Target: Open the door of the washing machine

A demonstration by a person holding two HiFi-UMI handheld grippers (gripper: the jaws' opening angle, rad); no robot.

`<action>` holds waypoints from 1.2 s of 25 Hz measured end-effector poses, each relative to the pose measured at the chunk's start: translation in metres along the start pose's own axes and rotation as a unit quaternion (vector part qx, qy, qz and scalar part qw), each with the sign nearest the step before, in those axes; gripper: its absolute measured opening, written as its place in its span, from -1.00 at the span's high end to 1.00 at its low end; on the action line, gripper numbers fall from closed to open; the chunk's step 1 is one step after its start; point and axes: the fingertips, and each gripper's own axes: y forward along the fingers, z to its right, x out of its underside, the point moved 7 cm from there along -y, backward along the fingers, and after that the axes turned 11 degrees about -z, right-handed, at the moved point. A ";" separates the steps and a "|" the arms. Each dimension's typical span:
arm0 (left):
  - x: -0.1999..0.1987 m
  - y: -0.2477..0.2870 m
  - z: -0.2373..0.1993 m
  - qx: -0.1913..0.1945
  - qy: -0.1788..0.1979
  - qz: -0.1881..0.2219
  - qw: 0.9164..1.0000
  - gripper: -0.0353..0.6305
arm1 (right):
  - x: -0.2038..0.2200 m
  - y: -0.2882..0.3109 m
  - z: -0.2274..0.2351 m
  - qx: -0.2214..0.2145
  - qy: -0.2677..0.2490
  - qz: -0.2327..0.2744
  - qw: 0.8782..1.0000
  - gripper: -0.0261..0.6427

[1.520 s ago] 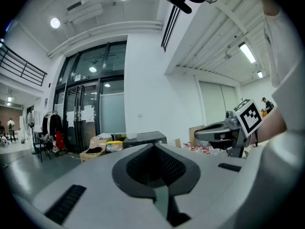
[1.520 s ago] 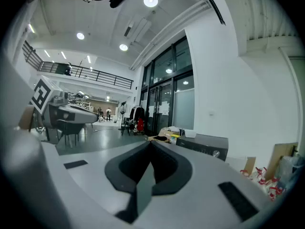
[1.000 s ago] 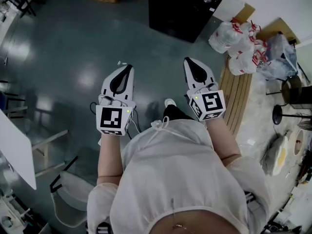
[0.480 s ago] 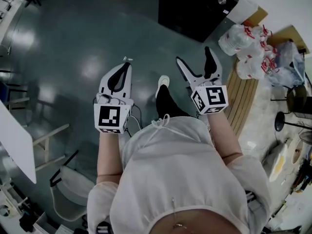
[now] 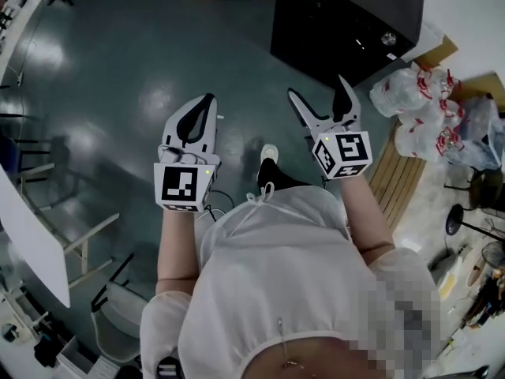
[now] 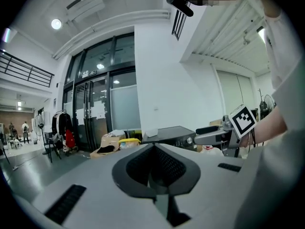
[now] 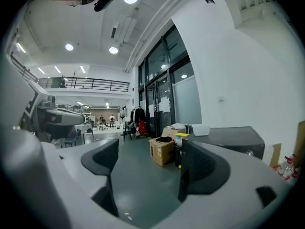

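Starting at the left, the white left gripper (image 5: 210, 99) with its black-and-white marker cube has both jaws pressed together on nothing. As it is, it could take no handle and would only push or skid on a panel. Next, the matching right gripper (image 5: 317, 87) has just been opening, and its jaws stand fully apart with only grey floor between them. Beyond it, at the upper right of the head view, sits the black box-shaped washing machine (image 5: 347, 14), near both grippers but touching neither. Its door I cannot make out in any view, only a flat top and a round silver knob (image 5: 388, 39).

In my judgement 2 things could go wrong:
1. The right gripper, held close to level, may meet the top edge or that knob instead of the door, which likely sits lower on the front.
2. Further right, the clear plastic bags of bottles (image 5: 418, 109) and the slatted wooden pallet (image 5: 392, 172) crowd that side, so a swinging door or an elbow could catch them.
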 end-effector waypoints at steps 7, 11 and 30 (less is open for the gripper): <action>-0.026 0.118 -0.030 0.027 0.007 -0.009 1.000 0.83 | -0.026 0.079 0.076 0.035 0.025 -0.015 0.999 -0.39; -0.039 0.169 -0.041 0.045 0.023 -0.014 0.999 0.83 | -0.032 0.109 0.111 0.058 0.046 -0.026 0.997 -0.39; -0.099 0.447 -0.155 0.273 0.107 -0.011 0.956 0.83 | -0.039 0.286 0.192 0.256 0.159 -0.082 0.950 -0.37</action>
